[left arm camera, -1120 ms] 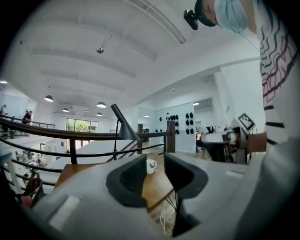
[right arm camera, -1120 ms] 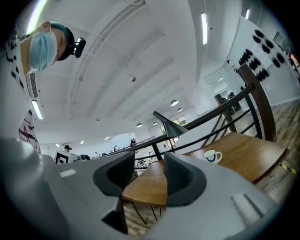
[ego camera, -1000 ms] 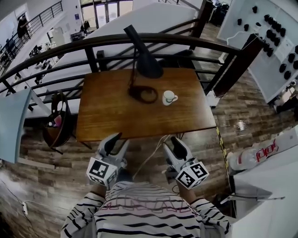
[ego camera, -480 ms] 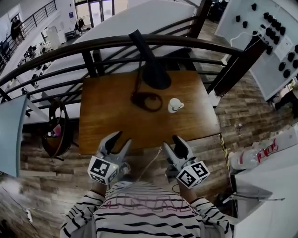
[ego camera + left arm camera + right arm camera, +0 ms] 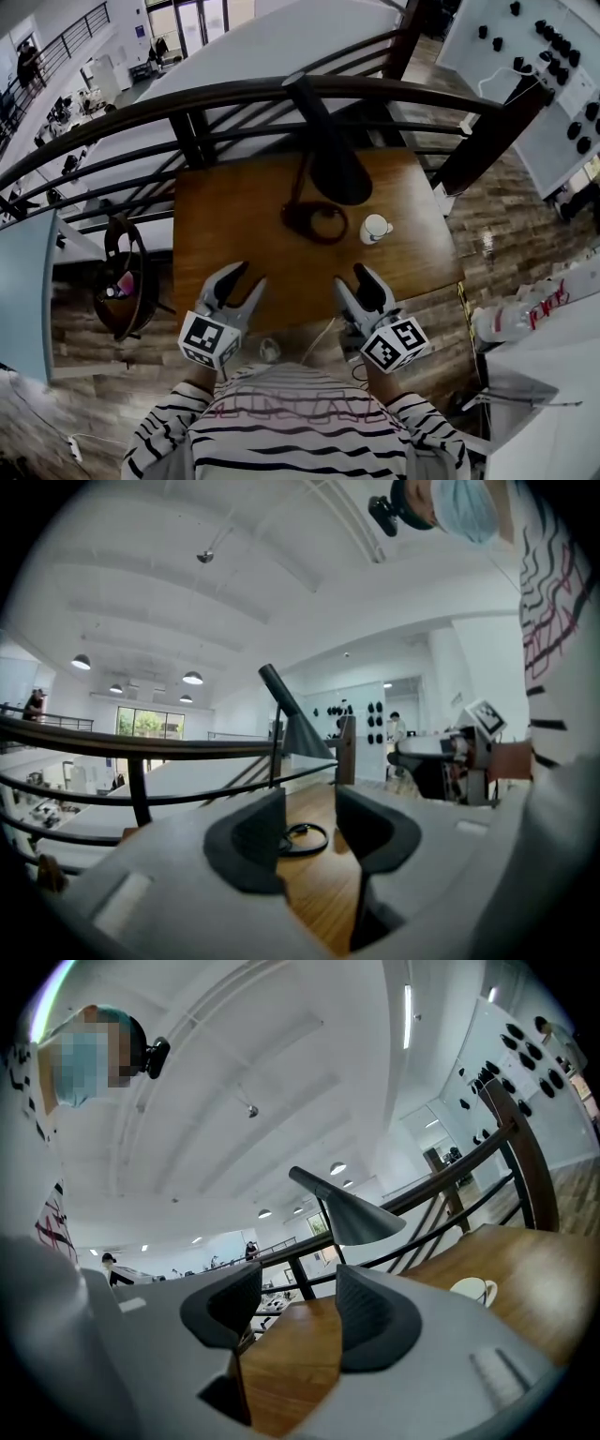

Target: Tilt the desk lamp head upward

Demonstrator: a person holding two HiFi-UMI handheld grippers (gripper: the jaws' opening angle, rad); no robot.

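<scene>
Head view is showing the approach step. The person is bringing both grippers in over the near edge of the brown wooden desk point(image 5: 230, 211), and neither is touching anything yet. The black desk lamp point(image 5: 323, 150) is standing toward the far side of the desk, in front of the dark curved railing point(image 5: 141, 108). Its black cone-shaped lamp head point(image 5: 339, 176) is pointing downward above its ring-shaped base point(image 5: 316, 223). A small white cup point(image 5: 375, 228) is sitting just beside that base on the right.

The left gripper point(image 5: 246, 279) is holding its jaws wide apart with only bare desk showing between them. The right gripper point(image 5: 351, 278) is likewise standing open and empty. Both are well apart from the lamp, so the tilting itself is not yet beginning.

The next move is probably calling for a reach forward and upward. The right gripper, being nearer the cone, would be closing on the head's edge, while the left may be needed to steady the base or stem so the lamp is not tipping. The cup is sitting close enough to be worth avoiding.

A second ago the grippers were hanging over the plank floor point(image 5: 497, 253), short of the desk; now their tips are reaching past its edge. The desk is appearing nearer, and both pairs of jaws are standing wider. Lamp and cup are keeping their arrangement.
</scene>
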